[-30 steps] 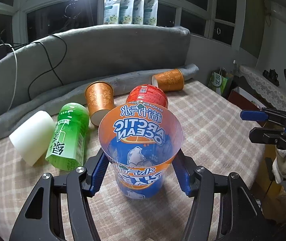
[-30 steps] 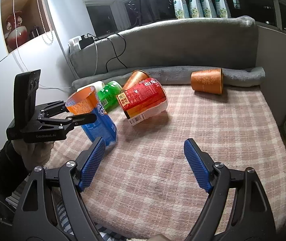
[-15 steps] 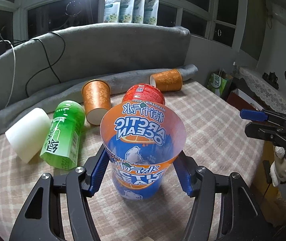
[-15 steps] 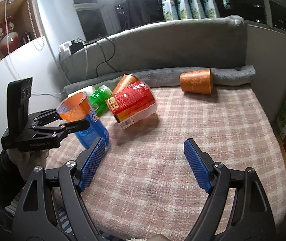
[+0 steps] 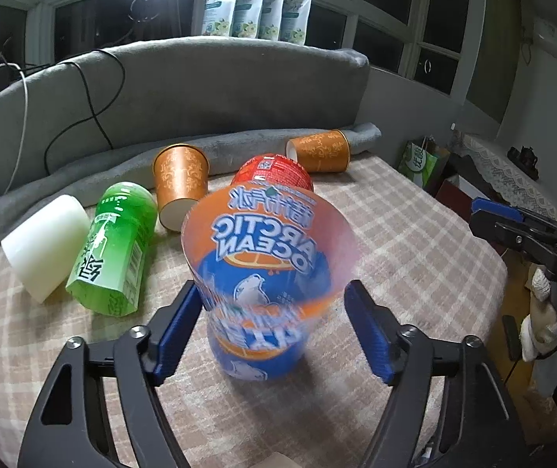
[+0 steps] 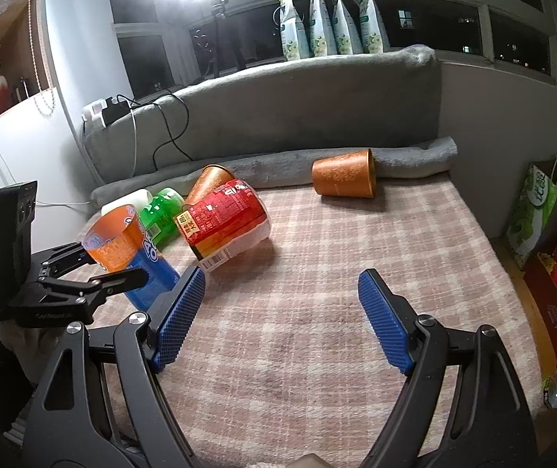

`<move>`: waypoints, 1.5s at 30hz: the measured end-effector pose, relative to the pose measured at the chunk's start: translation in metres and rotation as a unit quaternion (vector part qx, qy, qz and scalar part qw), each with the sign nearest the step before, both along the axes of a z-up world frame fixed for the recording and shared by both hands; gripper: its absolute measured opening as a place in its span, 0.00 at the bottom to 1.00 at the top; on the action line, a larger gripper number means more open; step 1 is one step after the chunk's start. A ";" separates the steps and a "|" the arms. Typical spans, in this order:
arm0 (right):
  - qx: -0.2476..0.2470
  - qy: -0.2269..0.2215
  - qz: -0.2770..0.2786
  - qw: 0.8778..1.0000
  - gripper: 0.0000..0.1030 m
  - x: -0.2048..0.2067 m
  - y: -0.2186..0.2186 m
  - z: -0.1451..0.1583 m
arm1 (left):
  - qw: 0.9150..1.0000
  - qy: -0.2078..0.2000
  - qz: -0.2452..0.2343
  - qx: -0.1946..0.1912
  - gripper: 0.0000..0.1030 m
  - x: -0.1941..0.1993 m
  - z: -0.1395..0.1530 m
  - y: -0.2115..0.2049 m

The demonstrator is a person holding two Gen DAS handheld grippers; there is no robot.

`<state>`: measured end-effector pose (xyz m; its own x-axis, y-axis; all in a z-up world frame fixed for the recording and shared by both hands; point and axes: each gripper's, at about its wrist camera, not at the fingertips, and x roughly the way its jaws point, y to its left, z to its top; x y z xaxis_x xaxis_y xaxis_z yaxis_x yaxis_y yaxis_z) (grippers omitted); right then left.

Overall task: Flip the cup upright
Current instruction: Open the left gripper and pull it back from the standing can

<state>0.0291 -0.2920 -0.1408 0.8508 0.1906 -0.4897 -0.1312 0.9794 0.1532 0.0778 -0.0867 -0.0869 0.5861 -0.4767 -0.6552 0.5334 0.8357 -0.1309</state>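
The orange and blue Arctic Ocean cup (image 5: pixel 266 273) stands mouth up on the checked cloth (image 5: pixel 415 241), blurred and leaning slightly. My left gripper (image 5: pixel 274 323) is open, its blue pads on either side of the cup with a gap on the right. The right wrist view shows the same cup (image 6: pixel 130 249) at the left with the left gripper (image 6: pixel 95 269) around it. My right gripper (image 6: pixel 282 319) is open and empty above the cloth (image 6: pixel 317 273).
A red noodle cup (image 6: pixel 223 222), a green cup (image 5: pixel 114 249), a white cup (image 5: pixel 44 241) and two orange paper cups (image 5: pixel 180 183) (image 6: pixel 344 179) lie on their sides. A grey cushion (image 5: pixel 200 89) runs along the back. Bags and boxes (image 6: pixel 540 210) stand beyond the right edge.
My left gripper has opened and let go of the Arctic Ocean cup, which now stands on the cloth. The right gripper has drawn back a little.
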 end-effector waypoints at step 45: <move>-0.064 -0.113 -0.131 0.983 1.00 -0.017 0.021 0.035 | 0.942 -0.202 0.266 -0.023 0.80 -0.087 0.076 0.088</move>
<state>0.0124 -0.2707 -0.1058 0.9522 -0.1002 -0.2884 0.1114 0.9935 0.0226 -0.0089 0.0013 -0.0106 0.9472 -0.0666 -0.3137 0.0537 0.9973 -0.0495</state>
